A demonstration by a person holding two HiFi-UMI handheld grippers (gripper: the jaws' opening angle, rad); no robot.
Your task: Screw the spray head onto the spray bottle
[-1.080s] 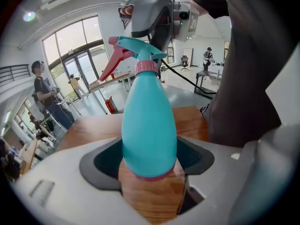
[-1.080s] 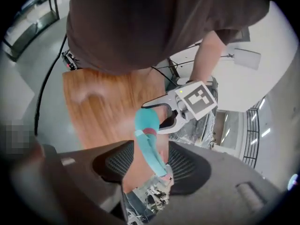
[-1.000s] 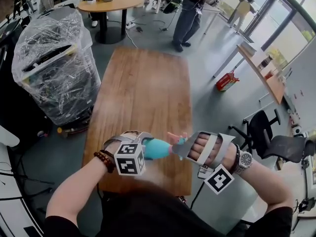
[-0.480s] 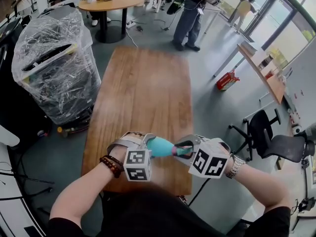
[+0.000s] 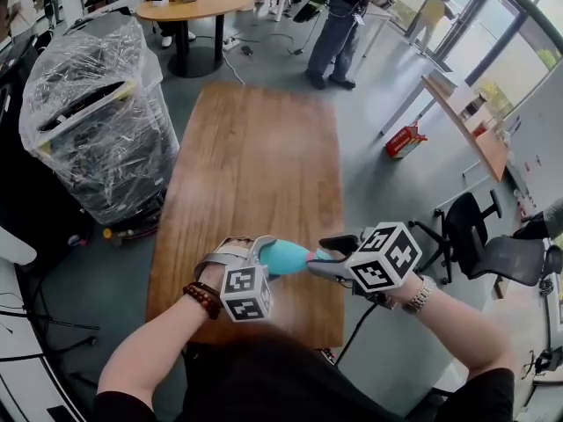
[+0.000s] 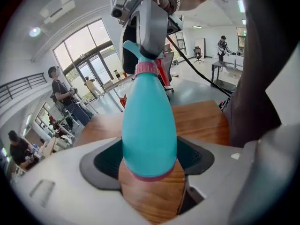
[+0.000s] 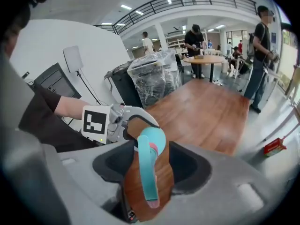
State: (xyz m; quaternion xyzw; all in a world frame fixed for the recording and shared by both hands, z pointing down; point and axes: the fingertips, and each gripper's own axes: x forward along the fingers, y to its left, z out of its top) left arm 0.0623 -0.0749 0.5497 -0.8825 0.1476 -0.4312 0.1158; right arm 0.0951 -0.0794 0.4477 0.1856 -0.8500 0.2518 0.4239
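A teal spray bottle [image 5: 283, 258] lies nearly level over the near end of the wooden table [image 5: 255, 165]. My left gripper [image 5: 260, 255] is shut on its body [image 6: 149, 125]. The teal spray head [image 7: 149, 170] with a pink collar [image 6: 147, 69] sits on the bottle's neck. My right gripper [image 5: 322, 260] faces the left one, and the spray head lies between its jaws. Those jaws have just been opening, and a narrow gap shows on each side of the head, so my right gripper [image 7: 149, 168] is open. From the left gripper view the right gripper [image 6: 151, 18] hides the top of the head.
A plastic-wrapped machine [image 5: 97, 112] stands left of the table. Beyond the far end are a round table [image 5: 185, 3] and a standing person [image 5: 339, 16]. To the right, an office chair [image 5: 475, 244] and a red box [image 5: 403, 143] stand on the floor.
My right gripper has rolled about the spray head, bringing its marker cube from below the wrist up onto the top. The left gripper and the bottle have stayed almost still.
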